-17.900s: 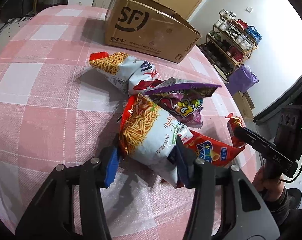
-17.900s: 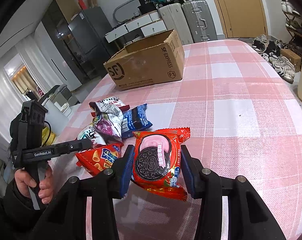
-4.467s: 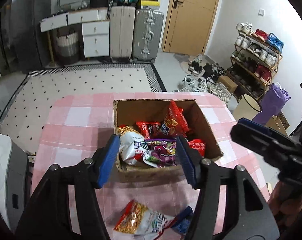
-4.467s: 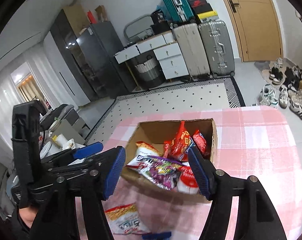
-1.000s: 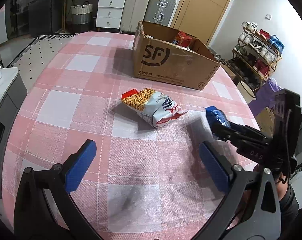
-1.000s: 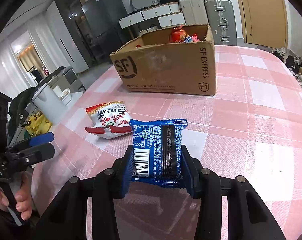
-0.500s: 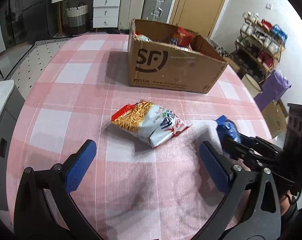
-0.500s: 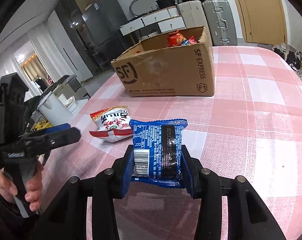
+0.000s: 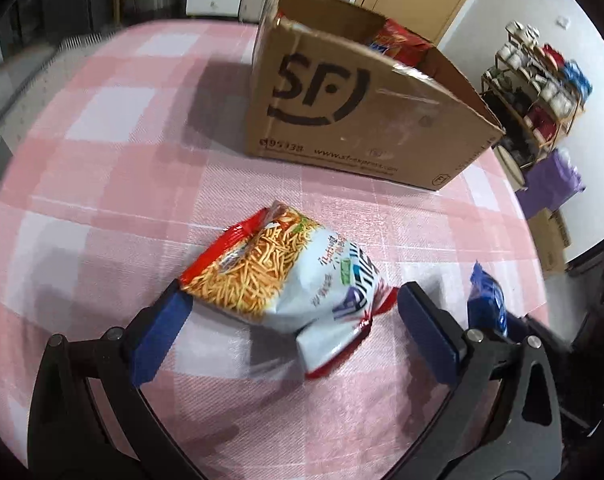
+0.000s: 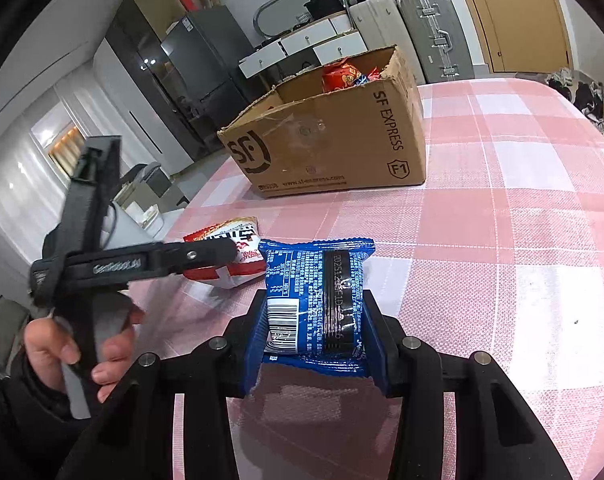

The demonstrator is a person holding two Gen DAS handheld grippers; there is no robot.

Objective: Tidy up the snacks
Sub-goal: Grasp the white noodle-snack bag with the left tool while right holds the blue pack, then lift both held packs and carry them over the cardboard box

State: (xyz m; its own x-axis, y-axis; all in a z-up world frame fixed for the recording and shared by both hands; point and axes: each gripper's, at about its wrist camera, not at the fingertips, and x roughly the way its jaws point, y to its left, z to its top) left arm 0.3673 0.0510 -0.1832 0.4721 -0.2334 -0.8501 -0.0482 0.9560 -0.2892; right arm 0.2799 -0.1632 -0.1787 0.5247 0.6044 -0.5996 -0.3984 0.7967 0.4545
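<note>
A white and red bag of noodle snacks (image 9: 289,280) lies on the pink checked tablecloth (image 9: 101,208); it also shows in the right wrist view (image 10: 231,250). My left gripper (image 9: 297,332) is open, its blue pads on either side of the bag's near end, not pressing it. My right gripper (image 10: 316,344) is shut on a blue cookie packet (image 10: 316,296), held just above the cloth; the packet shows at the right in the left wrist view (image 9: 488,300). The SF cardboard box (image 9: 354,108) stands behind, open, with several snack bags inside (image 10: 344,74).
The table's rounded edge drops off on the right (image 9: 538,240). A shoe rack (image 9: 542,92) and purple bag (image 9: 554,184) stand beyond it. Suitcases (image 10: 418,36), drawers and a dark fridge (image 10: 205,80) line the far wall.
My left gripper has dropped down and forward, so the noodle bag now sits between its open pads. My right gripper keeps the blue packet, almost still.
</note>
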